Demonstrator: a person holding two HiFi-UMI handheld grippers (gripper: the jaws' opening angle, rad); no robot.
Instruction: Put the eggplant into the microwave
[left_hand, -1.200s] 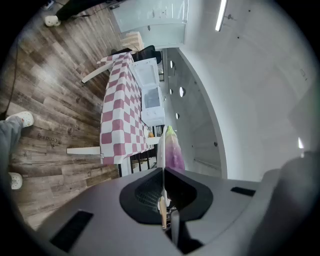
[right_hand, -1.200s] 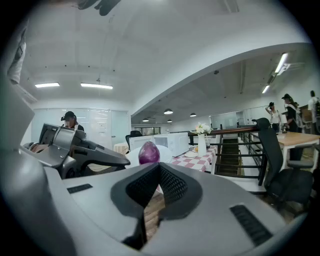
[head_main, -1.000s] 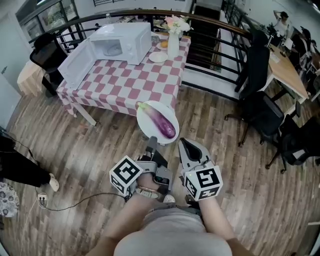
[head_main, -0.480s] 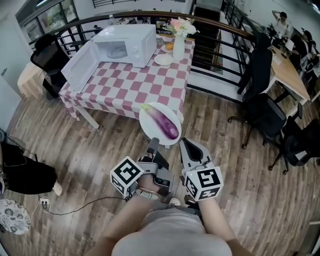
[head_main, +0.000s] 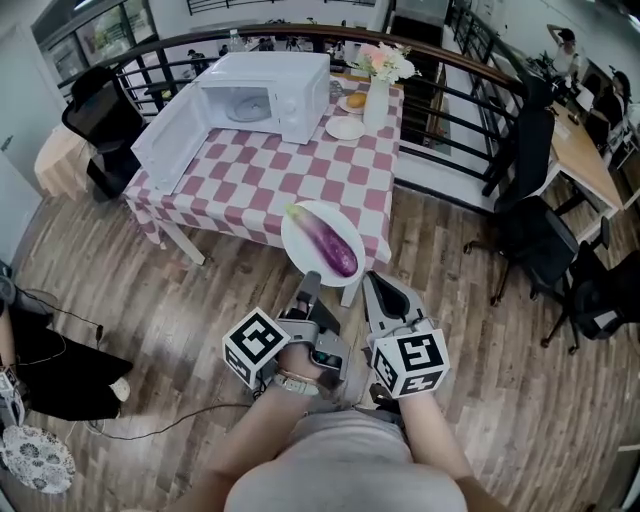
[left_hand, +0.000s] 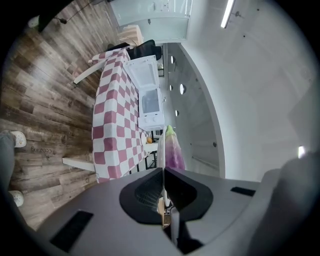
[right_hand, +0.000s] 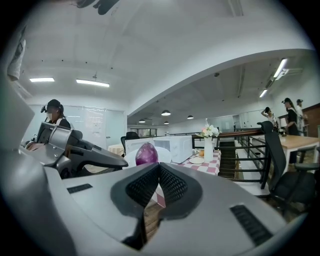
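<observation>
room: open office space, wood plank floor (head_main: 150, 270), railing and desks way in the back
table: pink-and-white checked table (head_main: 270, 180) just ahead of the person, with a flower vase (head_main: 377, 100) at the far end
microwave: white microwave (head_main: 275, 85) sits on the far part of the table, door (head_main: 165, 150) swung wide, cavity looks empty
plate: white plate (head_main: 298, 232) held out in the air over the near table edge, well short of the microwave
eggplant: purple eggplant (head_main: 328, 243) lies lengthwise on the plate, nothing touching it
left gripper: left gripper (head_main: 308, 285) is clamped tight on the plate's near rim, so it's carrying the whole thing
right gripper: right gripper (head_main: 372, 285) has its jaws pressed together on nothing, riding just beside the plate
step: I'd say it's the carry-over, bringing the plate to the table
next move: probably needs the plate kept level so the eggplant doesn't roll, then reached across the table and slid through the doorway into the cavity
</observation>
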